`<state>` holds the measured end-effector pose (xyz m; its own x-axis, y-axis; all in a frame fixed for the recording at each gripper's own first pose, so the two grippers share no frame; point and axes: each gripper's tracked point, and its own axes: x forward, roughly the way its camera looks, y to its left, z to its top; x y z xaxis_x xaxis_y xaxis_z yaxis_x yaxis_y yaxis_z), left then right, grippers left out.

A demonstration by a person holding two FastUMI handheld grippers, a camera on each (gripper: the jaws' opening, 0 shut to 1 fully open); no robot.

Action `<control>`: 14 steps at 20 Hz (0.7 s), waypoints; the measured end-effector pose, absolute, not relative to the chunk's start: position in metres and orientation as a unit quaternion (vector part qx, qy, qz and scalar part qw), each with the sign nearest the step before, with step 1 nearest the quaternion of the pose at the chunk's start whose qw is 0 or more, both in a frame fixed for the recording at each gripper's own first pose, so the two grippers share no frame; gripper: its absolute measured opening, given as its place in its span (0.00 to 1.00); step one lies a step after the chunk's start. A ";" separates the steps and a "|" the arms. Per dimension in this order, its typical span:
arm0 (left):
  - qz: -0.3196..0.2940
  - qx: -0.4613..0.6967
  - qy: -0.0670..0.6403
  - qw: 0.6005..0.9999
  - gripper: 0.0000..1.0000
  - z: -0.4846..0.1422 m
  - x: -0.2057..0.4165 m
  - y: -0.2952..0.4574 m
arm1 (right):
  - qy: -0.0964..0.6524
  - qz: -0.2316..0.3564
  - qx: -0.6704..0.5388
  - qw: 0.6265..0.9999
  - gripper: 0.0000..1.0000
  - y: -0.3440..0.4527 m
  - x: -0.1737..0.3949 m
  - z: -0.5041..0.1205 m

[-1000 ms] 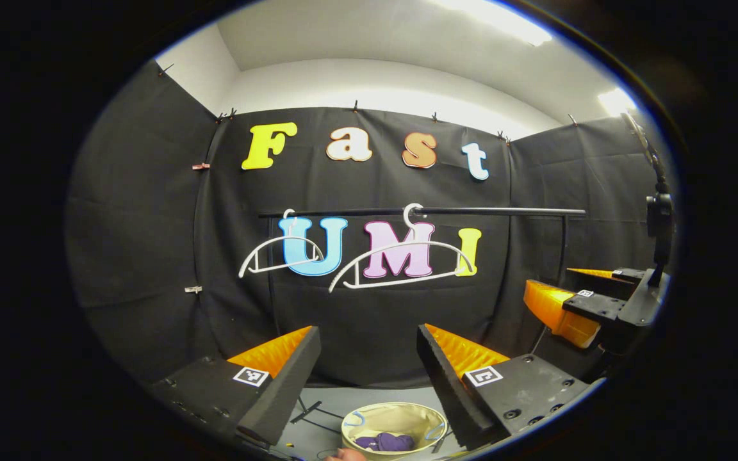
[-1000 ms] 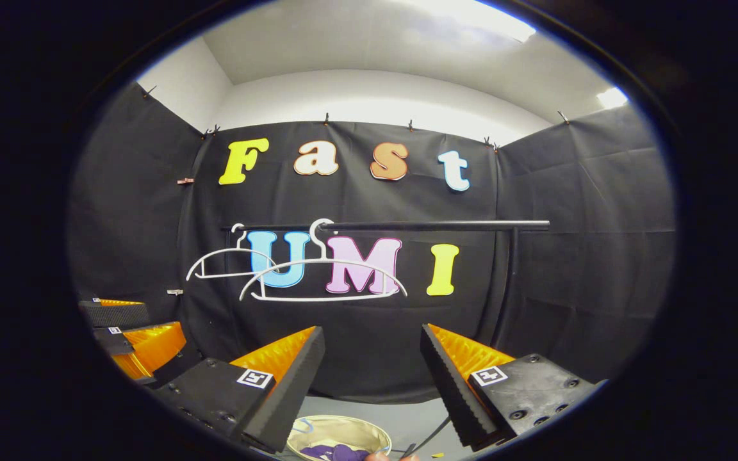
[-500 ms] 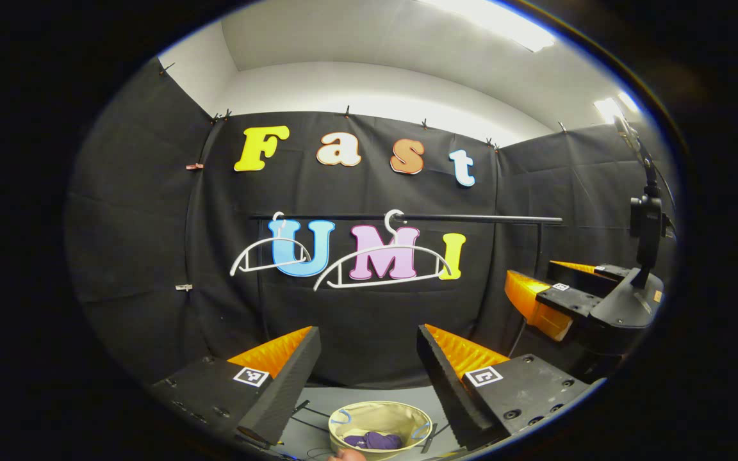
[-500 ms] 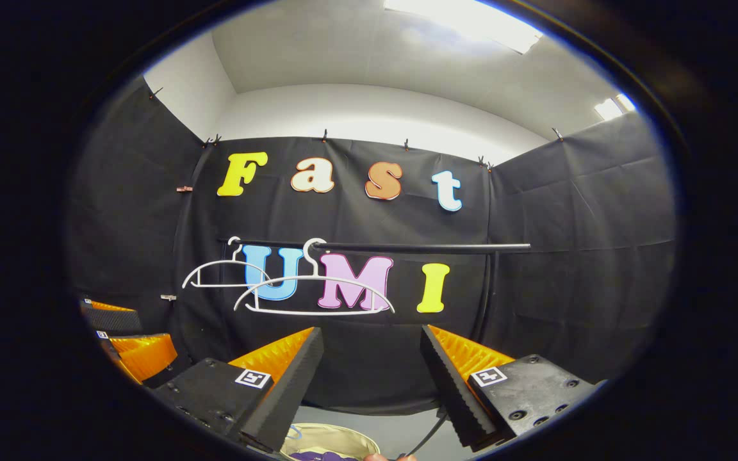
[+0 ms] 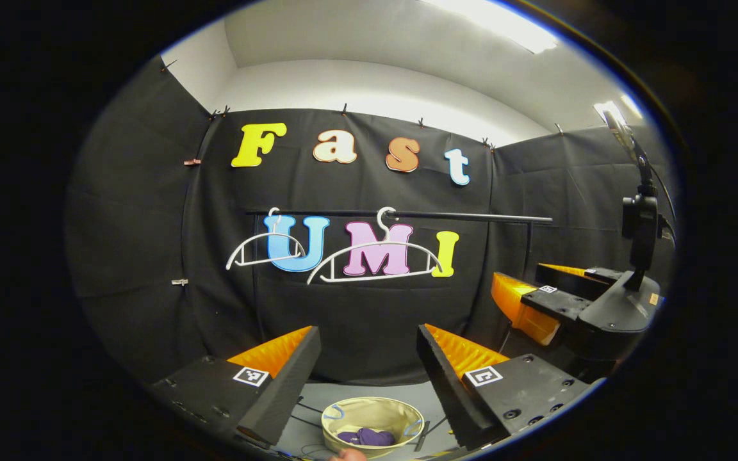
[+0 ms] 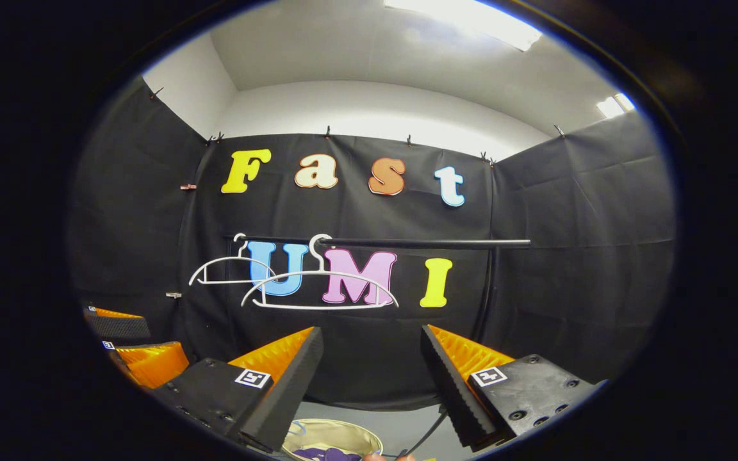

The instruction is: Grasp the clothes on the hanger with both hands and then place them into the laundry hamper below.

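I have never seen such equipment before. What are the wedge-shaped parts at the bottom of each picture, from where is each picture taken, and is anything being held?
A person holds one two-finger gripper in each hand; there is no robot arm. A camera rides on each gripper and looks forward along its fingers, so the wedges at the bottom are the left gripper in the left gripper view and the right gripper in the right gripper view. Both stand open and hold nothing. The other gripper also shows at the side of each view.

Ahead, a black rail carries two white hangers, both bare. Below, on the grey floor, stands a beige laundry hamper with purple clothes inside, so the clothes seem already placed.
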<state>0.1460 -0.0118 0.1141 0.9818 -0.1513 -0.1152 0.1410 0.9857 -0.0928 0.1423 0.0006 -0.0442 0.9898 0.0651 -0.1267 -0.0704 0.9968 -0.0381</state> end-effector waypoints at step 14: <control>-0.066 -0.045 0.063 0.995 0.95 0.116 0.138 -0.002 | 0.064 0.041 -0.019 0.997 0.97 0.012 0.135 -0.041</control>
